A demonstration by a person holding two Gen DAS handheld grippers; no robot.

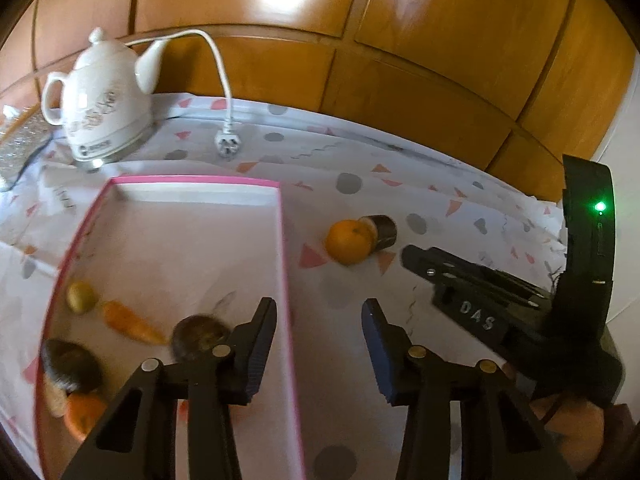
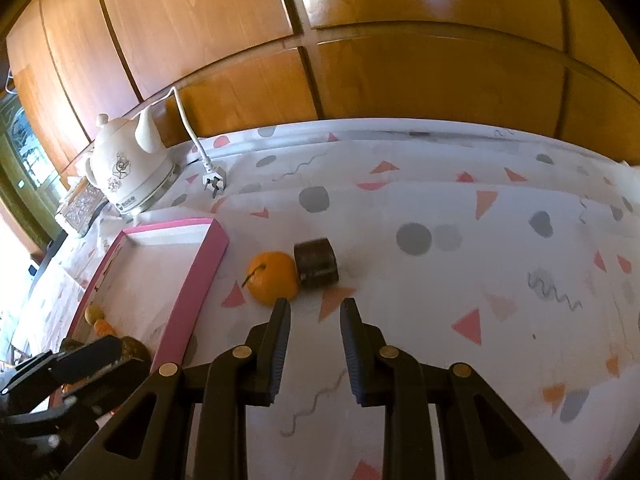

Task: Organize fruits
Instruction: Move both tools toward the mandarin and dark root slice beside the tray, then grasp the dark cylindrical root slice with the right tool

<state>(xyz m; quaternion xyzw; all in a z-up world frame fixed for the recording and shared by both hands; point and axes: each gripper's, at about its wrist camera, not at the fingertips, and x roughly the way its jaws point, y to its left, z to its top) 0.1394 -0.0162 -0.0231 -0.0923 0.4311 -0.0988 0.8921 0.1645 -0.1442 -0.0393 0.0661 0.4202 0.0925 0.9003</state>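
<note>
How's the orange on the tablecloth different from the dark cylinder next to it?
The orange is round and bright orange with a small stem showing; the dark cylinder is a short brown-black drum lying on its side. The orange sits nearer the pink-rimmed tray; the cylinder lies on its far side. Both rest on the patterned tablecloth, outside the tray, apparently touching, just ahead of the open right hand-held gripper.

An orange tangerine (image 2: 273, 279) with a dark stem lies on the patterned bench, touching a dark cylinder (image 2: 316, 261) lying on its side. Beside them, the pink-rimmed white tray (image 1: 282, 240) holds a yellowish-green fruit (image 1: 81, 297), a carrot (image 1: 132, 321), two dark round fruits, possibly mangosteens, and another orange fruit (image 1: 82, 416).
</note>
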